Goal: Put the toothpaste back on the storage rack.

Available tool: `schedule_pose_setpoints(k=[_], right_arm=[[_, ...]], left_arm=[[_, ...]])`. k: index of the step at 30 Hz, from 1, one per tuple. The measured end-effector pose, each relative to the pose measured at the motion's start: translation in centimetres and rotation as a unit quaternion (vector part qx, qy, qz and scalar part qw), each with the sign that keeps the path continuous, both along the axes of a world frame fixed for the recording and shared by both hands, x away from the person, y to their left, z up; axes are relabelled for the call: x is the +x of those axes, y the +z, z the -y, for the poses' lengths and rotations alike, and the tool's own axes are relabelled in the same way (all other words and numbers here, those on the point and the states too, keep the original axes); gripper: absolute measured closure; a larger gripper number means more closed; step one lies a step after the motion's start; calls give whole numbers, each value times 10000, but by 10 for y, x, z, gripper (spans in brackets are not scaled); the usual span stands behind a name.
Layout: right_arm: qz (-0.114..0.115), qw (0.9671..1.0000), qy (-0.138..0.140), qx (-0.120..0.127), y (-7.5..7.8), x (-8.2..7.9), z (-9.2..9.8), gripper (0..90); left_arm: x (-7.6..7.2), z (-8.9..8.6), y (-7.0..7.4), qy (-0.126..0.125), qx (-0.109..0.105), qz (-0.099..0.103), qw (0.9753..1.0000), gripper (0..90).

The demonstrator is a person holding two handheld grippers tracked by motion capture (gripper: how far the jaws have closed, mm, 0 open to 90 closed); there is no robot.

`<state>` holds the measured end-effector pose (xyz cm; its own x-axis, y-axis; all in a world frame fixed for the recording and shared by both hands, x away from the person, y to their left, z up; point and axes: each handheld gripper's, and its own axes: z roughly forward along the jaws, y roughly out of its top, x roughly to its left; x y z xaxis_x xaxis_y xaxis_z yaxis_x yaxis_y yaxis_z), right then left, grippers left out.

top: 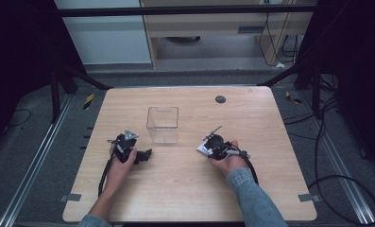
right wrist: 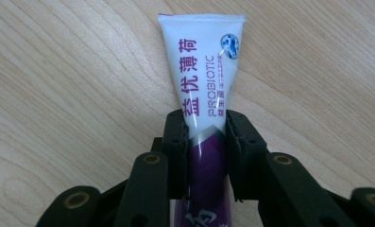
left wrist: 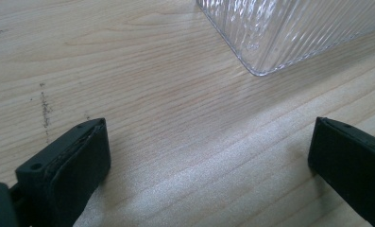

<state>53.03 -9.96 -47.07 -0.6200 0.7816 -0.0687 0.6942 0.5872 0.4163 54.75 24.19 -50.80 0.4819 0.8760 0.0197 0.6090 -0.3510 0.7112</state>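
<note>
High view: the right tool (top: 208,145) holds a white tube (top: 203,148) low over the surface (top: 185,189), with the clear container (top: 163,125) ahead and to its left, roughly midway between both hands; the left tool (top: 145,154) rests beside that container. Left gripper view: jaws spread wide, nothing between them, the ribbed container (left wrist: 289,33) ahead-right. Right gripper view: jaws clench the toothpaste tube (right wrist: 208,90), long axis running straight out from the tool, crimped end farthest; it reads "PROBIOTIC" beside purple Chinese characters.

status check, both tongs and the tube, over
Right tongs shut on white and purple toothpaste tube, low over the light wooden table. Left tongs open, holding nothing, beside clear ribbed plastic container. Nothing between tube and container.
</note>
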Motion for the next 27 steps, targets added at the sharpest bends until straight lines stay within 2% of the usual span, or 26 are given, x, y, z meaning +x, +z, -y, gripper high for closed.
schedule_pose_setpoints(k=[8, 13, 16, 19, 21, 22, 23, 25, 27], right_arm=[[59, 9992, -195, 338, 4, -3, 8, 778], [346, 9954, -290, 843, 22, -8, 16, 783], [605, 9934, -234, 943, 35, -11, 15, 784], [826, 9897, -221, 1147, 49, -12, 15, 785], [1025, 9869, -115, 1241, 56, -11, 13, 784], [1025, 9869, -115, 1241, 56, -11, 13, 784], [1170, 9834, -6, 1388, 65, -13, 9, 785], [1299, 9810, 53, 1442, 71, -14, 5, 784], [1454, 9771, 75, 1550, 78, -14, 0, 784]], left_arm=[[0, 0, 0, 3, -4, 2, 10000, 0], [0, 0, 0, 2, -2, 2, 10000, 0], [0, 0, 0, -1, 5, -1, 10000, 0], [0, 0, 0, -1, 4, -1, 10000, 0], [0, 0, 0, 2, -3, 1, 10000, 0], [0, 0, 0, 2, -3, 1, 10000, 0], [0, 0, 0, 0, -5, 1, 10000, 0], [0, 0, 0, 3, -18, 5, 10000, 0], [0, 0, 0, 5, -17, 4, 10000, 0]])
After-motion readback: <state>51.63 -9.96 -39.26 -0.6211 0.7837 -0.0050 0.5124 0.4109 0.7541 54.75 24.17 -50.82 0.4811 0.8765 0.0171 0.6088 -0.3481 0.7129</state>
